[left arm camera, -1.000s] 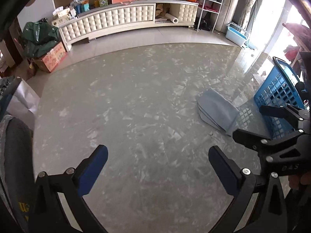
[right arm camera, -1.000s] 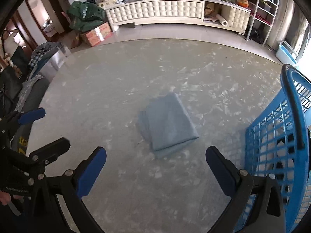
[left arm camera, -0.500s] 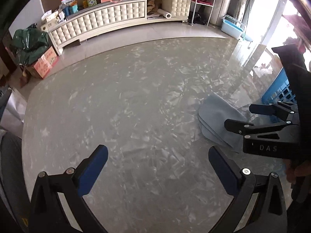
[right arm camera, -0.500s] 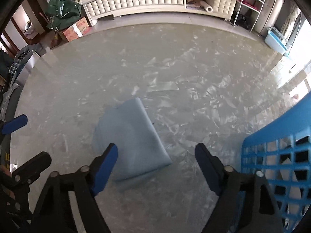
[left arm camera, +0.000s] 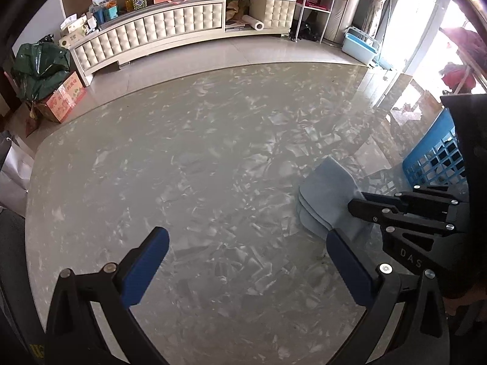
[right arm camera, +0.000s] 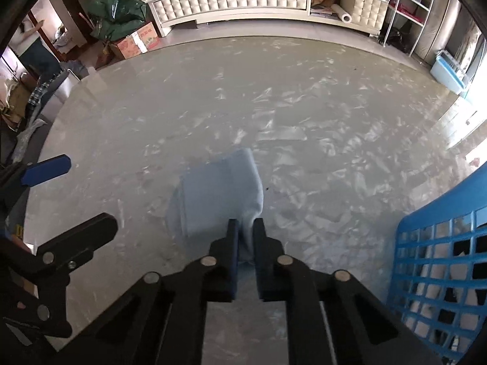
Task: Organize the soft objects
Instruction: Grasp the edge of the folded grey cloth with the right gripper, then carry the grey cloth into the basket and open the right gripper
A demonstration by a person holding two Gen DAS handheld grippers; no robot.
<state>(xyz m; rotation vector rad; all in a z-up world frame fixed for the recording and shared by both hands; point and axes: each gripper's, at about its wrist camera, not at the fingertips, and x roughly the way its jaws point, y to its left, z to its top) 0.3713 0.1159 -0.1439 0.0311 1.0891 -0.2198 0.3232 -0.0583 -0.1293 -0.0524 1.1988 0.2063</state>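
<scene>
A folded light-blue cloth (right arm camera: 219, 194) lies on the grey marbled table (right arm camera: 213, 97). My right gripper (right arm camera: 246, 228) is shut on the cloth's near right corner, which puckers up between the fingers. In the left wrist view the cloth (left arm camera: 327, 194) lies at the right, with the right gripper (left arm camera: 353, 208) clamped on its edge. My left gripper (left arm camera: 246, 243) is open and empty, hovering above the bare table to the left of the cloth. A blue plastic basket (right arm camera: 441, 249) stands right of the cloth and also shows in the left wrist view (left arm camera: 432, 158).
The left gripper's blue finger (right arm camera: 45, 170) shows at the left edge of the right wrist view. Beyond the table are a long white cabinet (left arm camera: 182, 30), a cardboard box (left arm camera: 62, 100) with a green bag, a wire shelf (left arm camera: 316, 3) and a light-blue tub (left arm camera: 359, 45).
My right gripper has moved down onto the cloth and closed on its near corner. The left gripper has stayed open and shifted only slightly.
</scene>
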